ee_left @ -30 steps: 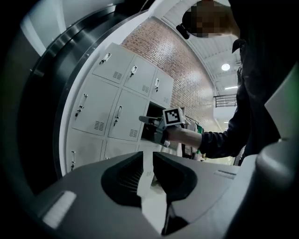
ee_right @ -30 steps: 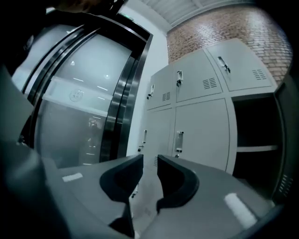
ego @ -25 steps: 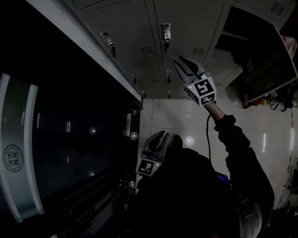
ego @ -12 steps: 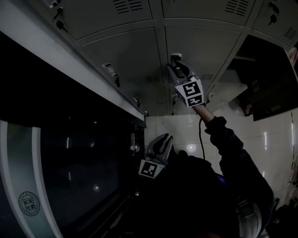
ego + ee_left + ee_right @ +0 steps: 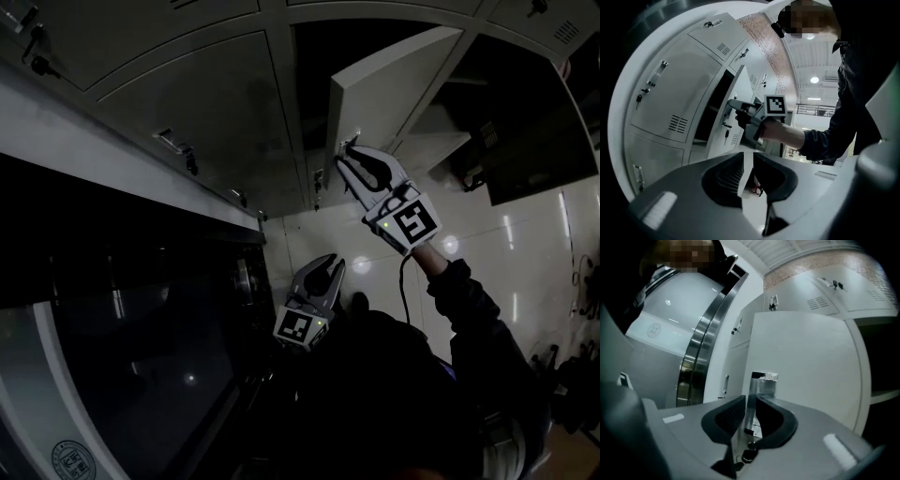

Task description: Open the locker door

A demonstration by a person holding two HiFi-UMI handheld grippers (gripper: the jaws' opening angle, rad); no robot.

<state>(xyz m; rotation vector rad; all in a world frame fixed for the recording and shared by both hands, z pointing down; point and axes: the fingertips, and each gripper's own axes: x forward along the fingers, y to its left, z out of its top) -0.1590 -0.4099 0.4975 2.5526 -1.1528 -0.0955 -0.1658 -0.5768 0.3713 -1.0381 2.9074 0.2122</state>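
The locker door (image 5: 380, 89) looks matt painted metal, its handle (image 5: 764, 386) shiny, probably steel.

**A:** ok so what's actually different from a second ago?

**B:** mostly the locker door (image 5: 394, 89). It's flat shut in both earlier shots, now it's swung out and you can see the dark compartment (image 5: 314, 80) behind it.

**A:** and the right hand-held gripper (image 5: 349, 157)?

**B:** a second ago it hangs in front of the lockers, spread wide, touching nothing. Now it's on the door's handle (image 5: 761, 383), jaws closing with the handle between them.
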